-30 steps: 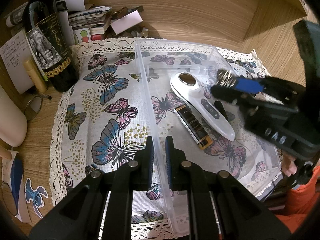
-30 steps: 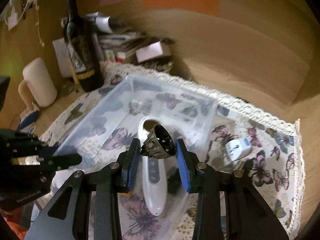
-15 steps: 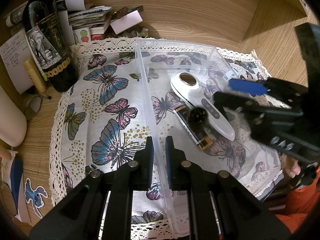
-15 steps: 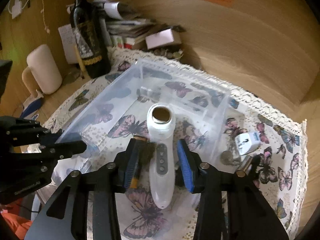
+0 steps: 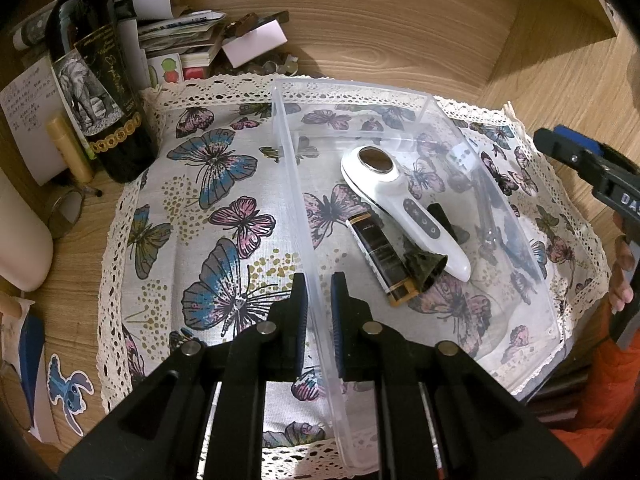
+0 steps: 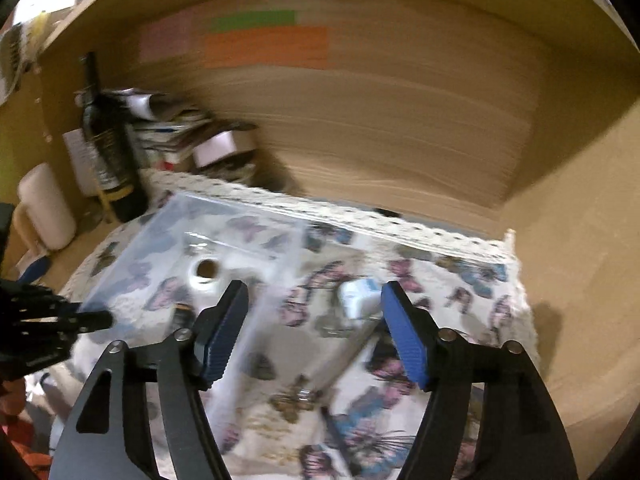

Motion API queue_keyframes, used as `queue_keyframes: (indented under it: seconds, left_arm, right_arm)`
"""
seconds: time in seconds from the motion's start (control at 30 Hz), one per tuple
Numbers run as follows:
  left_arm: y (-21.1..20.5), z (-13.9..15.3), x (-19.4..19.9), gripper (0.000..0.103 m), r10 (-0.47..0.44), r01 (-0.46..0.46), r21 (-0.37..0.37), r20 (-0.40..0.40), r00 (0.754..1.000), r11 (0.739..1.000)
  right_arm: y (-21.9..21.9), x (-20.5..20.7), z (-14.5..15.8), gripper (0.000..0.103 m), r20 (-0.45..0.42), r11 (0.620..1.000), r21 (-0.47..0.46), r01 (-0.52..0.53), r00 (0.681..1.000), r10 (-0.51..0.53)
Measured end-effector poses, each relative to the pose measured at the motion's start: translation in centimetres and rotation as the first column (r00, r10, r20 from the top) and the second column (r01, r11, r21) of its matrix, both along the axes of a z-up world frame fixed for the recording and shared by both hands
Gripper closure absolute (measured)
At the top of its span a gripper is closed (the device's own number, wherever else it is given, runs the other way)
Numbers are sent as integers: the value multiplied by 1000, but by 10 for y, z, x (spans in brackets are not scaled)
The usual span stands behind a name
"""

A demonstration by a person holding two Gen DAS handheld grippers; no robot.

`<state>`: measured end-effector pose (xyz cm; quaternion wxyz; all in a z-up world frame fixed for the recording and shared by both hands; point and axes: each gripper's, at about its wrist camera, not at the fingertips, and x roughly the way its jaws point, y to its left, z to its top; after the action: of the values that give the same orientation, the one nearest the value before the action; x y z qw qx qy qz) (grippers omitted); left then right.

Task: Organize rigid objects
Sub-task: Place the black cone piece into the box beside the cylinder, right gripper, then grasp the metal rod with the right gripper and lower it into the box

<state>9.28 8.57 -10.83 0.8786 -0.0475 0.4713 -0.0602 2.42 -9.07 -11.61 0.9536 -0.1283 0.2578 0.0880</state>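
Note:
A clear plastic bin (image 5: 496,216) sits on the butterfly cloth (image 5: 208,208). My left gripper (image 5: 319,306) is shut on the bin's left wall. Inside lie a white handheld device (image 5: 400,204), a black and gold tube (image 5: 380,256), a small black piece (image 5: 444,220) and a dark cone-shaped part (image 5: 424,266) resting against the tube and the device. My right gripper (image 6: 314,320) hangs above the cloth right of the bin; its jaws are opening with nothing between them. It also shows at the left wrist view's right edge (image 5: 580,160). A white plug adapter (image 6: 356,294) lies on the cloth beyond its fingers.
A dark wine bottle (image 5: 96,80), a lip balm stick (image 5: 70,148), stacked papers (image 5: 180,36) and coins (image 5: 276,66) crowd the back left corner. A white mug (image 5: 20,232) stands at the left. Wooden walls (image 6: 400,120) close the back and right. An orange sleeve (image 5: 600,400) is at lower right.
The right gripper let go of the dark cone-shaped part, which now lies in the bin. It opened wide and drew back up and to the right. The left gripper kept still.

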Motion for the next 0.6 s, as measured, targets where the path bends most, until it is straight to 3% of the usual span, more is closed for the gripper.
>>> queue_keyframes:
  seconds: [0.2,0.43,0.53,0.6]
  left_arm:
    - [0,0,0,92,0,0,0,0,1000,1000]
    - [0,0,0,92,-2,2,5,-2,1000,1000]
    - [1,-1,1,92,0,0,2,-2,1000,1000]
    - [0,-1,0,92,1,-1,0,-3,1000,1000]
  right_arm:
    - [-20,21,-28,37,-98,998,36,61,993,-57]
    - [-23,51,-78,38,-257,994,47,95,963,-80]
    - [-24,59,-90,53,-305,993,54,102,949,-81]
    - [-25,57,-89,60,-292,994,46,103,953,-85]
